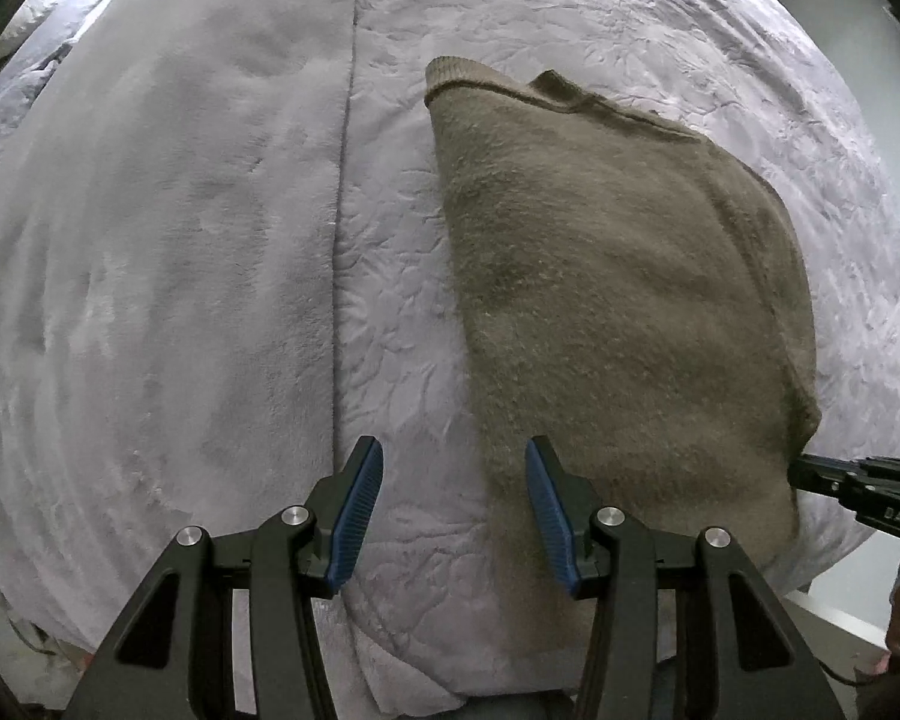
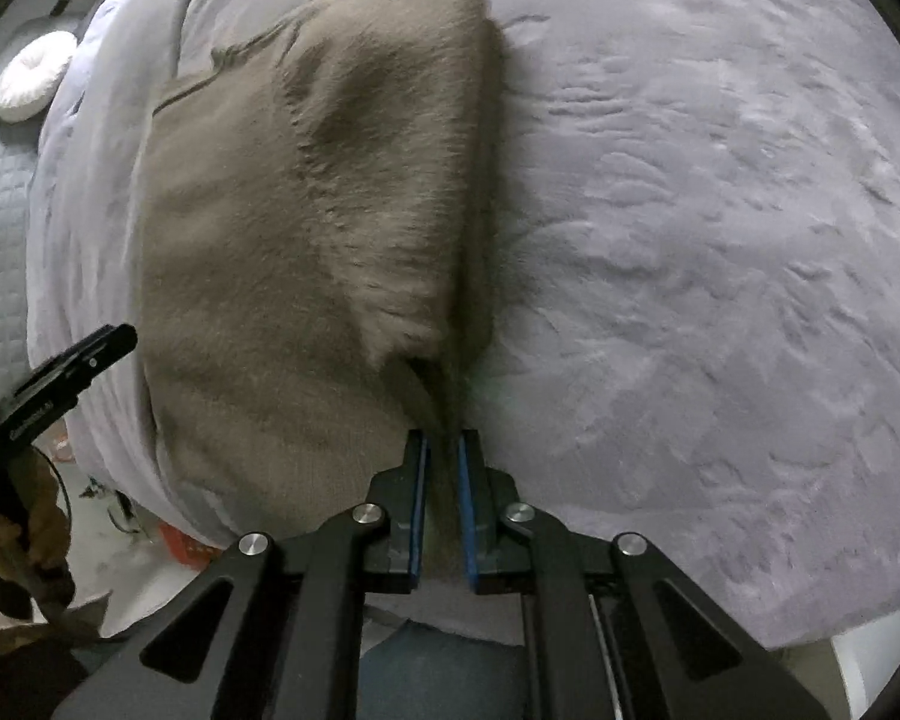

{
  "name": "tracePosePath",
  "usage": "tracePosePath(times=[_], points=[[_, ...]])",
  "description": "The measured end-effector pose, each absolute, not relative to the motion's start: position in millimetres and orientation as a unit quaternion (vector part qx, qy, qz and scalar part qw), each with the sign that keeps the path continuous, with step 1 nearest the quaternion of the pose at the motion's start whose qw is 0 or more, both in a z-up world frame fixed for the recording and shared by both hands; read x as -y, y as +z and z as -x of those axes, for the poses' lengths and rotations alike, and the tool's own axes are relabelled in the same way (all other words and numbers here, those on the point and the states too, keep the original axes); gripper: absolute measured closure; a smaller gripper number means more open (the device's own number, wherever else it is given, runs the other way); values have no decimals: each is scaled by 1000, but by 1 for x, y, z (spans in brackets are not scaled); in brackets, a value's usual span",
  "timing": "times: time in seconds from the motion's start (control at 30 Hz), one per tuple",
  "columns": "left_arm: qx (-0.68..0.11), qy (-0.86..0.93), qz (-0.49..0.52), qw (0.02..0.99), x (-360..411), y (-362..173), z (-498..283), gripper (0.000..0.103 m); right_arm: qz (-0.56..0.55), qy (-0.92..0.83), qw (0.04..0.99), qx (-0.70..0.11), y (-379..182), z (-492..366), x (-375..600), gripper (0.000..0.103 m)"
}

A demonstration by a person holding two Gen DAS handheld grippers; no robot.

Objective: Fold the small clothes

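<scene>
In the left wrist view, at nine o'clock we see a smooth plush blanket (image 1: 168, 276) covering the bed, its straight edge running from twelve down toward six. Right of that edge lies a crinkled lavender bedspread (image 1: 390, 312). At six o'clock our left gripper (image 1: 455, 510) hangs above the bedspread with its blue pads (image 1: 354, 522) parted and nothing between them; the right-hand pad overlaps the near left edge of the garment in this view, though we cannot tell whether it touches. From the centre toward three o'clock rests the brown knitted sweater (image 1: 618, 300), folded into a long shape, with a ribbed band at its far end near twelve. At four o'clock the tip of our right gripper (image 1: 810, 471) meets the sweater's near right corner.

In the right wrist view, at nine o'clock a white round cushion (image 2: 30, 84) lies on a quilted grey surface beyond the bed. At eight o'clock the left gripper (image 2: 84, 354) shows as a dark finger with a hand below it, clear of the cloth. The sweater (image 2: 258, 276) fills ten to twelve o'clock, its right edge drawn up into a ridge. At six o'clock the right gripper (image 2: 444, 468) is clamped on that edge, brown cloth pinched between its blue pads. From one to four o'clock spreads bare bedspread (image 2: 720, 240).
</scene>
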State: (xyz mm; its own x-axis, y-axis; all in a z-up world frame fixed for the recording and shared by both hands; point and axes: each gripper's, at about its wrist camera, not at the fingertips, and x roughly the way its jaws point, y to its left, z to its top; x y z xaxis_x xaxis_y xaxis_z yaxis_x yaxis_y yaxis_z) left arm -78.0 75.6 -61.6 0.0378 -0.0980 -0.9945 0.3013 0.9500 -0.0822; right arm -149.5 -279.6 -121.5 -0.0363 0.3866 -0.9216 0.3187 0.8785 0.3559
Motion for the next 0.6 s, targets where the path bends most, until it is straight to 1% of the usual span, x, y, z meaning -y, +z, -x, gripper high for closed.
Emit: tracePosePath(times=[0.17,0.3,0.43,0.6], points=[[-671,-132,-71,726,-64,-60,74,52,-277,4,651,-706,-104,158,302,91],[-668,-129,-68,730,-64,-54,74,52,-279,-8,662,-696,-90,156,309,91],[-676,-119,-63,724,-64,-52,72,52,-276,-2,668,-691,-84,150,301,91],[-669,-103,-80,732,-62,-47,72,52,-272,5,672,-689,-87,138,281,91]])
